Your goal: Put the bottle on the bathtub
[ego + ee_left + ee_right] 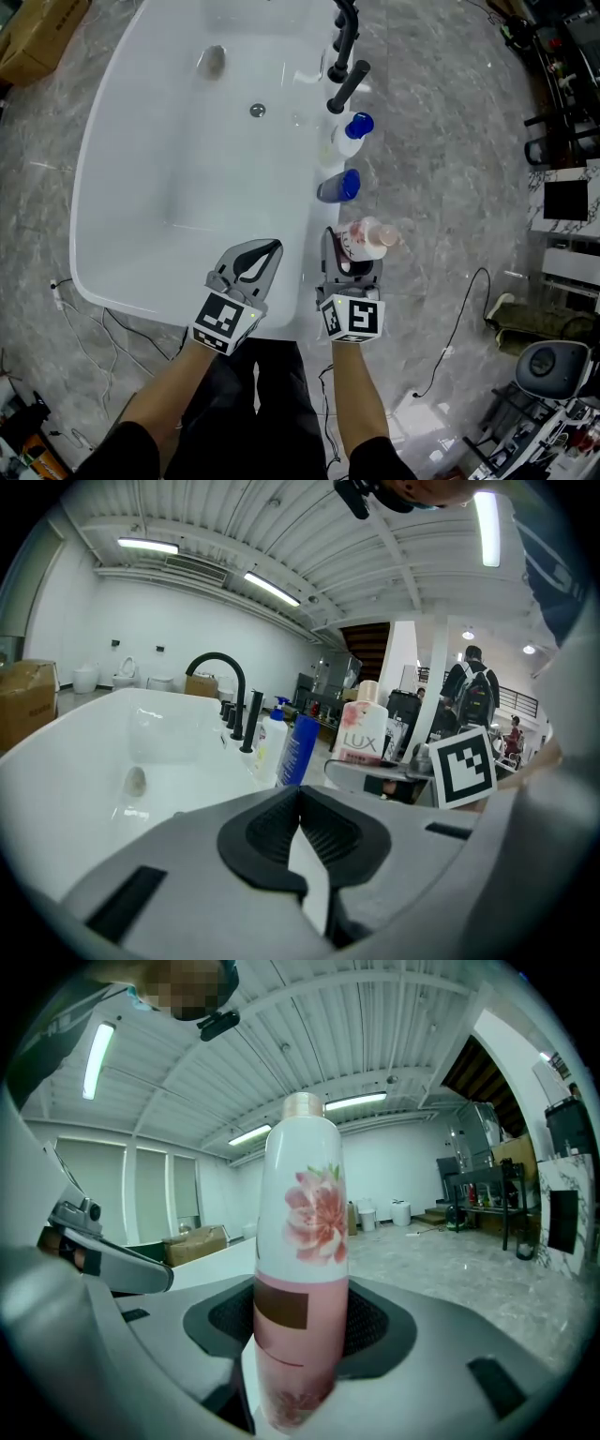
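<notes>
A pink and white bottle [367, 240] with a flower print stands upright between the jaws of my right gripper [352, 247], which is shut on it just right of the white bathtub [187, 178], near its front right rim. In the right gripper view the bottle [300, 1269] fills the centre, clamped low on its body by the gripper [300, 1330]. My left gripper [255, 264] hovers over the tub's near rim, shut with nothing in it [300, 832]. In the left gripper view the held bottle [362, 733] shows to the right.
On the tub's right rim stand a white bottle with a blue cap [352, 133] and a blue bottle [337, 186], behind them a black faucet [345, 47]. A cardboard box [37, 37] lies far left. Cables [84, 319] run on the marble floor; a chair [553, 367] sits right.
</notes>
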`<state>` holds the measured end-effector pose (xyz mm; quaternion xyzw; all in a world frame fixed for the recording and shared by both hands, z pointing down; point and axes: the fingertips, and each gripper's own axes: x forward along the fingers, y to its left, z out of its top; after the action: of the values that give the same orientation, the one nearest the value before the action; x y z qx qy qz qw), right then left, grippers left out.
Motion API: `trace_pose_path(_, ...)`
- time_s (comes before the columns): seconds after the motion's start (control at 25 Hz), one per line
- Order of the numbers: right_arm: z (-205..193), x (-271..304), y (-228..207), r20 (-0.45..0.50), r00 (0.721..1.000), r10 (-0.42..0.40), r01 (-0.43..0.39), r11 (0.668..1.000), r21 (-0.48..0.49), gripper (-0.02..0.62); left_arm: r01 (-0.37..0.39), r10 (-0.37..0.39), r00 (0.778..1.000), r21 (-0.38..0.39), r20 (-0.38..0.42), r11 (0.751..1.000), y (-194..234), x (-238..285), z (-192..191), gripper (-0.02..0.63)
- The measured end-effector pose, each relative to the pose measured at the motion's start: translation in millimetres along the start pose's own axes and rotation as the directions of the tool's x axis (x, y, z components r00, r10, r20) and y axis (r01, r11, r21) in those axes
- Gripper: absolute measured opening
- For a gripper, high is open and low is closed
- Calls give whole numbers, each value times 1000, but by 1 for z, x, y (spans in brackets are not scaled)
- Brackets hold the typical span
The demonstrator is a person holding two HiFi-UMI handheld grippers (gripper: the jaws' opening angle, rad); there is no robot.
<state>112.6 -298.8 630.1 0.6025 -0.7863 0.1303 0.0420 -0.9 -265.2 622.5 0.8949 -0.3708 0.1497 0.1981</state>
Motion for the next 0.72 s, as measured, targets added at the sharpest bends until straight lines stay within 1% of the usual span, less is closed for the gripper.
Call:
trace_pose_path(0.24, -6, 11, -5, 17, 1000, -9, 10, 1000, -27, 244, -4, 4, 1000, -21, -8, 1000, 0, 1, -15, 9)
trace_pose_path(0.4, -17, 16, -8, 6, 1000, -10, 10, 999, -38, 244, -10, 10, 1000, -35, -7, 999, 2, 4, -23, 9)
trace_pose_path(0.72, -33, 15, -9, 14, 1000, -26, 27, 998, -52, 244, -17, 16, 1000, -50, -14, 999, 5, 4, -33, 9)
